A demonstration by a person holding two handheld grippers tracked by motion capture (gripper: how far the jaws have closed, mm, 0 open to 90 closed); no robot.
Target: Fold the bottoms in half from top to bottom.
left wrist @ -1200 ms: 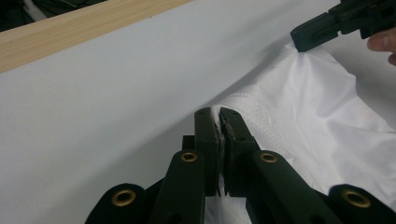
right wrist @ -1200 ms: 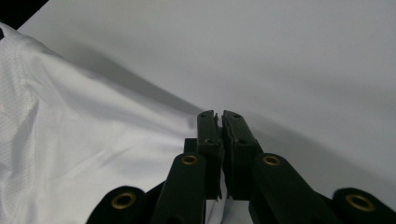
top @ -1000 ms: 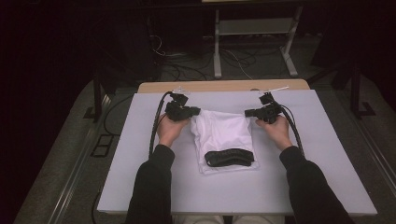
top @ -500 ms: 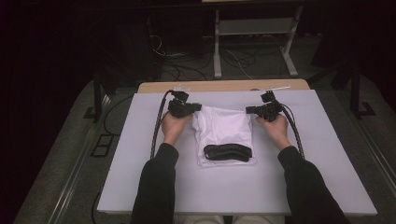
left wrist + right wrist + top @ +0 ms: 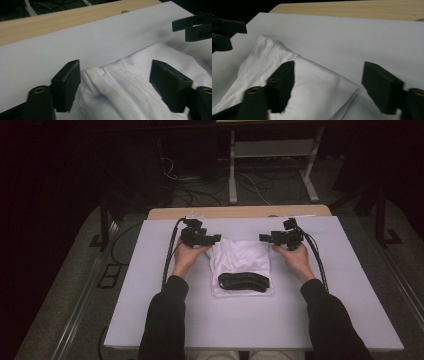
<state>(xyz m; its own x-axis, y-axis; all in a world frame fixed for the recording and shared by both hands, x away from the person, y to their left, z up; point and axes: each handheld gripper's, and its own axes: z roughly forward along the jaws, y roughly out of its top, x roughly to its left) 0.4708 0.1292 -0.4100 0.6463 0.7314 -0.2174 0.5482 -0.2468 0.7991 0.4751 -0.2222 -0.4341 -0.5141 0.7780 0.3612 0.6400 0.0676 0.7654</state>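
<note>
A folded white garment (image 5: 239,260) lies flat in the middle of the white table top (image 5: 165,330), with a black band (image 5: 243,281) across its near end. My left gripper (image 5: 214,239) is at the garment's far left corner, and its jaws have just been opening. In the left gripper view the left gripper (image 5: 115,72) is open, a raised fold of the white garment (image 5: 130,87) between the jaws untouched. My right gripper (image 5: 264,238) is at the far right corner, jaws also just opening. The right gripper (image 5: 329,72) stands open over the garment's corner (image 5: 324,82).
A wooden strip (image 5: 240,212) runs along the table's far edge. Black cables (image 5: 169,255) trail from both grippers down the table. Beyond the table, a dark floor holds a metal stand (image 5: 272,155) and loose wires.
Both grippers held the garment's far corners shut a second ago. They have opened and let go, and the garment's far edge has settled onto the table. The hands barely moved.
</note>
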